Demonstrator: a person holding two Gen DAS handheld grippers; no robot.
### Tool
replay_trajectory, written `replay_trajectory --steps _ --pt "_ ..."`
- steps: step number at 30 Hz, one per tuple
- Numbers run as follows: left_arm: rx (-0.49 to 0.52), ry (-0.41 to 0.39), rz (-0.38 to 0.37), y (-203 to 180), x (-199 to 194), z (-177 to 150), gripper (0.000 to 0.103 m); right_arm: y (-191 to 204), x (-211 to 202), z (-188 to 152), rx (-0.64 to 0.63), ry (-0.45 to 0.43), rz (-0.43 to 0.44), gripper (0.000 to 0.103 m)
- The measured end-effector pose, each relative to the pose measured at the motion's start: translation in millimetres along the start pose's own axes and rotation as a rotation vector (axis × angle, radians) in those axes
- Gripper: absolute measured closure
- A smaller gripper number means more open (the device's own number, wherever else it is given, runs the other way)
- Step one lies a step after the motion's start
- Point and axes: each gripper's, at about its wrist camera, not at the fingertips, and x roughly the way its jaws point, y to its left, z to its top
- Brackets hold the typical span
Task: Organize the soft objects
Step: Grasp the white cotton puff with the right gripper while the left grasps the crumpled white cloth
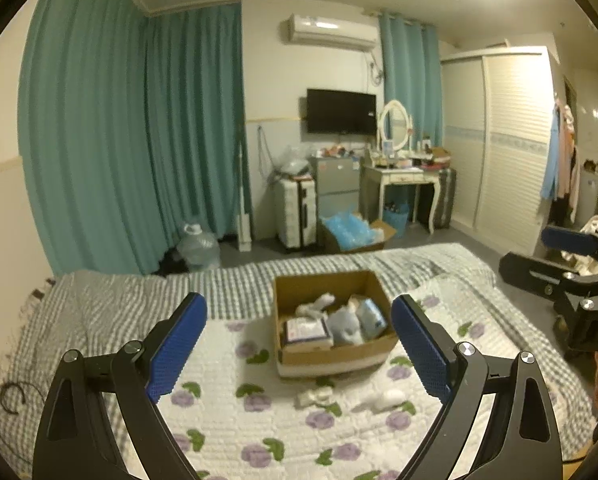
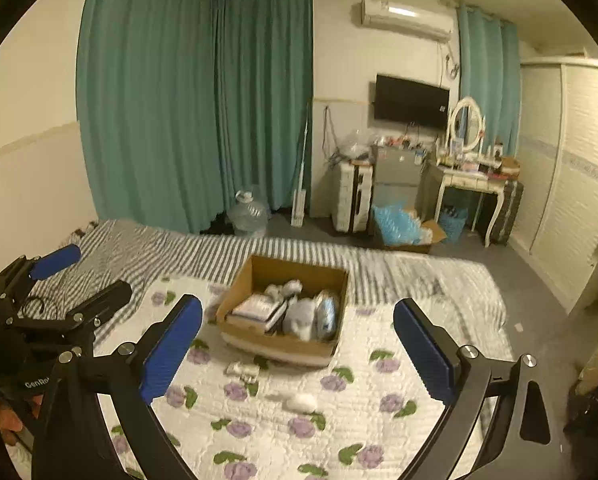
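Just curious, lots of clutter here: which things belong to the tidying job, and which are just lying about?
Job: box with soft items, rolled socks, white bundle, both on the quilt.
Lying about: water jug, suitcase, dresser, TV.

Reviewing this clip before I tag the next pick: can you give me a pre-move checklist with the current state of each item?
1. Left gripper jaws open, nothing between the blue pads: ok.
2. Right gripper jaws open and empty: ok.
3. Brown cardboard box upright on the floral quilted bedspread, top open: ok.
4. Room left in the box: partly filled with soft items and a flat packet; spare space: cannot tell.
5. Loose items remaining: small white rolled cloth and white oval soft piece lie on the bedspread in front of the box, apart from each other: not ok, still to be packed.
6. Path to both items unobstructed: ok.
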Motion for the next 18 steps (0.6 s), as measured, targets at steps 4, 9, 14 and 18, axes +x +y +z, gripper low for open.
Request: replay_trajectory --steps 4,9,14,18 --pt "-0.008 0.059 0.003 0 18 -31 0.008 -2 41 -36 0.021 0.09 0.014 0.006" --pt "-0.023 0.165 0.019 3 64 -71 0.008 -4 97 -78 -0.006 0.197 -0.023 0.006" --pt "-0.042 0.262 0.023 4 112 -113 0.008 -13 152 -121 0.044 0.274 0.004 0.008" --pt "-0.049 0.323 0.022 5 140 -143 0.008 -17 193 -151 0.075 0.361 0.02 0.019"
